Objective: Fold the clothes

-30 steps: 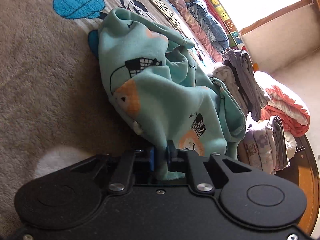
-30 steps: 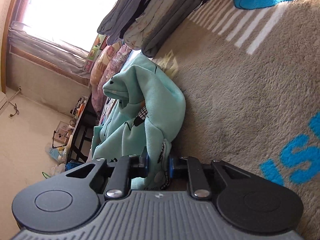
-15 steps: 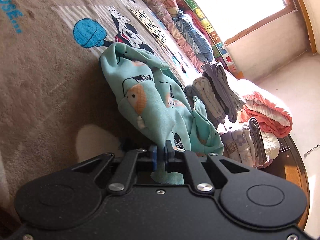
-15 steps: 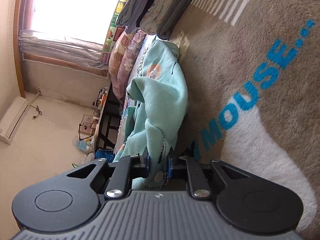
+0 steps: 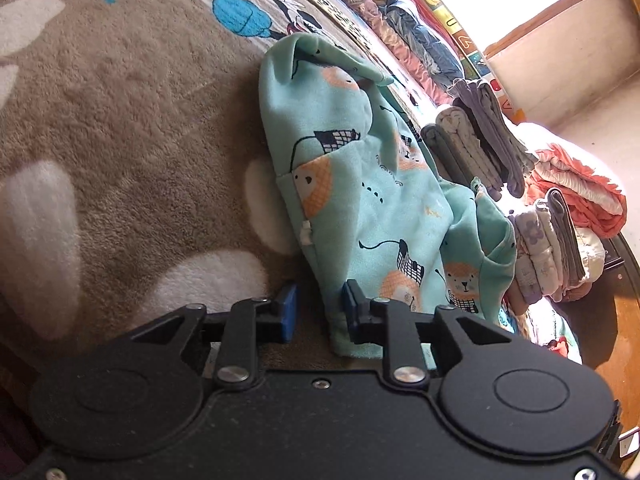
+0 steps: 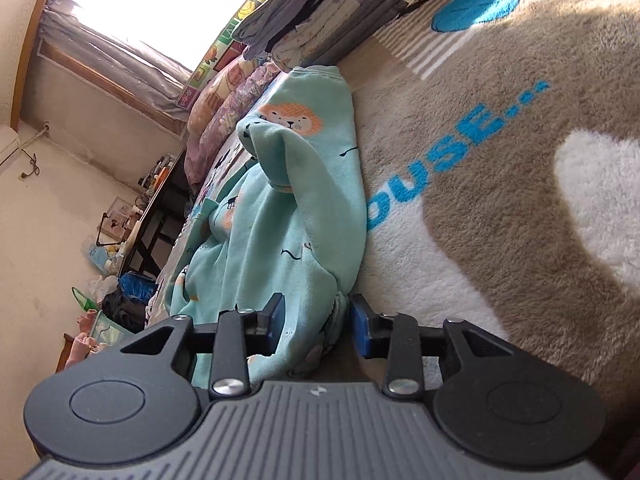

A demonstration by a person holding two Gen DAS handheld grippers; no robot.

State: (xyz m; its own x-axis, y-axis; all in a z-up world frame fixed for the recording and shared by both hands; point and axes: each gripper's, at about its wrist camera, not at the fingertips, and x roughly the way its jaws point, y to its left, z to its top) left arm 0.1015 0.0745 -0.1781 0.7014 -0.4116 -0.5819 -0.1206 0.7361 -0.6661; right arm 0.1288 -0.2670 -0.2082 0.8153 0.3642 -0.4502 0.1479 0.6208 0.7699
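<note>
You are holding both tongs low over the brown plush blanket (image 5: 120,128), each pointing at the teal garment (image 5: 360,184) with its orange lion and basket print. Your left tongs (image 5: 318,312) are standing with the jaws spread apart, gripping nothing; the garment's near corner is lying against the right-hand blue pad (image 5: 351,308), while the other pad is sitting clear of the cloth over bare blanket. Your right tongs (image 6: 318,322) are likewise gaping: a bunched hem of the garment (image 6: 296,216) is lying between the two pads, nearer the left-hand one, and neither pad is pressing it. The garment is lying in a rumpled heap on the blanket, one fold humped up in the middle, stretching away from both tools toward the stacks of folded clothes (image 5: 472,140) at the far edge.

As for writing, in the right wrist view the blanket (image 6: 520,220) is showing blue letters reading "OUSE..." beside the garment, the start of the word being hidden under the cloth. A cartoon mouse figure (image 5: 292,8) is printed beyond a blue balloon shape. Along the window wall a colourful strip of alphabet tiles (image 6: 224,52) is showing a "U" and a "J"; the other letters are too small for you to read.
</note>
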